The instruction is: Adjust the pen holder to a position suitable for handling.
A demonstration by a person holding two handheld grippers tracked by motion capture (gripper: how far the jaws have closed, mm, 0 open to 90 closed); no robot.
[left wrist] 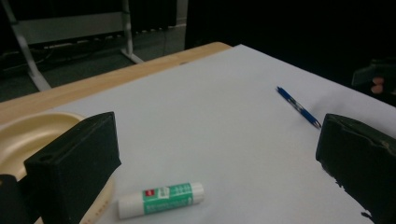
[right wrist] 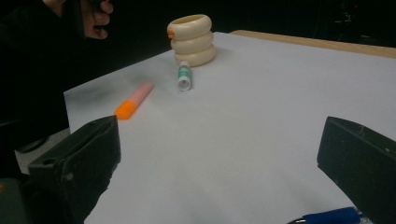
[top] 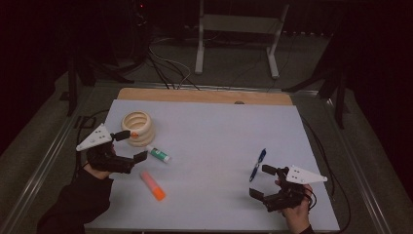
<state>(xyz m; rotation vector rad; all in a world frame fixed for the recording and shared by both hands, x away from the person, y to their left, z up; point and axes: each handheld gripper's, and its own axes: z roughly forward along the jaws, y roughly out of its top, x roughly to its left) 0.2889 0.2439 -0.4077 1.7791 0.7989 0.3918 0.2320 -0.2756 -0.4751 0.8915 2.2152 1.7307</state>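
A green and white glue stick [top: 159, 154] [left wrist: 161, 199] [right wrist: 184, 77] lies on the white sheet just beyond my left gripper [top: 132, 145], which stands open with nothing between its jaws. A cream ringed holder [top: 137, 127] [left wrist: 28, 135] [right wrist: 192, 39] stands upright beside that gripper. An orange highlighter [top: 153, 185] [right wrist: 134, 101] lies nearer the front edge. A blue pen [top: 258, 164] [left wrist: 298, 107] [right wrist: 334, 217] lies at the right, just ahead of my right gripper [top: 260, 181], which is open and empty.
The white sheet [top: 219, 141] covers a wooden table whose bare edge [top: 204, 95] shows at the back. Cables trail off both sides. A metal stand [top: 236, 34] rises on the floor beyond the table.
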